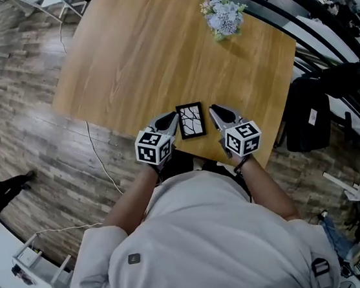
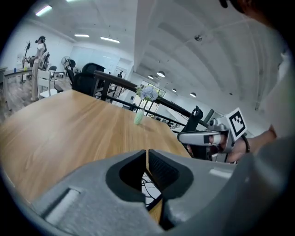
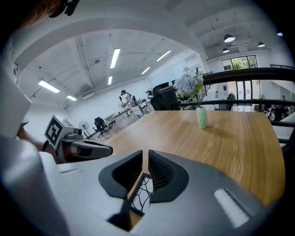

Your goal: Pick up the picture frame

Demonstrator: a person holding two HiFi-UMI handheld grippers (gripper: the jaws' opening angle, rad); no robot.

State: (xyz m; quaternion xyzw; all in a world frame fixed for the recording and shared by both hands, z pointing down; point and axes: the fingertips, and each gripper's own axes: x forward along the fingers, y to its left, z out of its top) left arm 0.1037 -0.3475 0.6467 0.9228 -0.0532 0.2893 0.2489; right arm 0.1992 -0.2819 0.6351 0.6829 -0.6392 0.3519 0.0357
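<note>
While the picture frame point(image 1: 191, 120) lies flat at the near edge of the table point(image 1: 130, 55), the left gripper point(image 1: 173, 120), barely parted, and right gripper point(image 1: 216, 111), narrowly apart, flank it empty. Judged light, stiff, fragile; take its side rails.

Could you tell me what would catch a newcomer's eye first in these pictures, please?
A small black picture frame with a crackled line pattern lies flat near the person's edge of the light wooden table. The left gripper and right gripper flank it, neither gripping it. A pale green vase of blue-white flowers stands at the far edge.
</note>
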